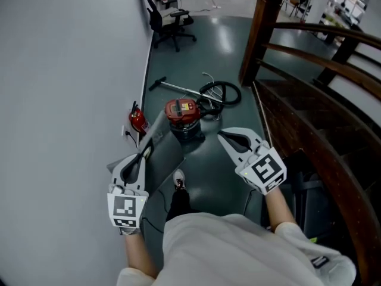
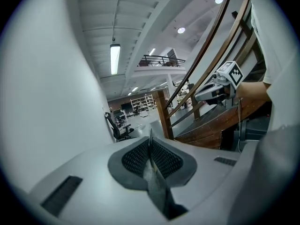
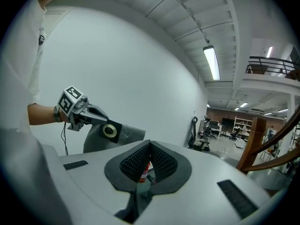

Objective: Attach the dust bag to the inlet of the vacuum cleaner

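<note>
Holding: left hand-held gripper (image 1: 144,154) is pinched on the bag (image 3: 123,135), with a thin edge between its pads. The bag is in the air, its black collar just beside the jaws.
Right hand-held gripper (image 1: 222,137): jaws together, nothing in them.
Vacuum (image 1: 183,115): on the floor (image 1: 214,177) ahead of the person, well apart from the bag. The hose (image 1: 225,93) is coiled behind it.
Inlet: too small to make out.
Done: bag in hand, nothing more.
Left: by my reading, the whole fitting. Bring the bag to the vacuum, find the inlet, seat the collar.
</note>
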`<act>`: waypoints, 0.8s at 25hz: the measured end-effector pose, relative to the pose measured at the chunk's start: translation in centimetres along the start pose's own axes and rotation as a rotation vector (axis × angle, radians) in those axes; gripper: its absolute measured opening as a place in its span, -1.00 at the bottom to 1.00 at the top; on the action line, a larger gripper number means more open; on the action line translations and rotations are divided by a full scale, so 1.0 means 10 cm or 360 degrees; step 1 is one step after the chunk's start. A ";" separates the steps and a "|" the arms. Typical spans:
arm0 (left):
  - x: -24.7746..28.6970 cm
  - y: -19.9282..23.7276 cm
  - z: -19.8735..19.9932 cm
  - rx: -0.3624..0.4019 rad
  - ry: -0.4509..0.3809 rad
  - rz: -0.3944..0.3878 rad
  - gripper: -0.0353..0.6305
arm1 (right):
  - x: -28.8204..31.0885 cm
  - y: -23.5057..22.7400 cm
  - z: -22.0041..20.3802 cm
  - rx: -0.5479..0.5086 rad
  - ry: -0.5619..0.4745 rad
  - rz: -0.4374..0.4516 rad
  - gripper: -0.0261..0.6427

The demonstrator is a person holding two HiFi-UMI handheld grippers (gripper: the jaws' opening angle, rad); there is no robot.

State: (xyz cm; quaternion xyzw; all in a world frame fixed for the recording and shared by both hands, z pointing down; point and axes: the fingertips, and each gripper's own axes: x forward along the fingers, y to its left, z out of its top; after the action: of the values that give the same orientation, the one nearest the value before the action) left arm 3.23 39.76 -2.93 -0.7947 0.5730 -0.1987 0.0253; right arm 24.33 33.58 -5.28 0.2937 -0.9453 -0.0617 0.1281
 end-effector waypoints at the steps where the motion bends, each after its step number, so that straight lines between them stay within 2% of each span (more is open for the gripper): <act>1: 0.12 0.06 0.01 0.0005 -0.0005 -0.0016 -0.82 | 0.09 -0.08 0.00 0.0000 -0.0003 -0.0010 -0.84; 11: 1.15 0.79 0.20 0.0052 -0.0040 -0.0122 -0.82 | 1.11 -0.77 0.20 0.0017 -0.0048 -0.0071 -0.83; 20: 1.67 1.34 0.32 0.0070 -0.0064 -0.0151 -0.82 | 1.72 -1.13 0.29 0.0036 -0.0019 -0.0094 -0.83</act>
State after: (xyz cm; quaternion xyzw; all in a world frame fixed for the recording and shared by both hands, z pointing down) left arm -3.36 19.22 -4.69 -0.8241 0.5295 -0.1962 0.0447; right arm 15.97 14.63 -6.71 0.3225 -0.9375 -0.0566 0.1174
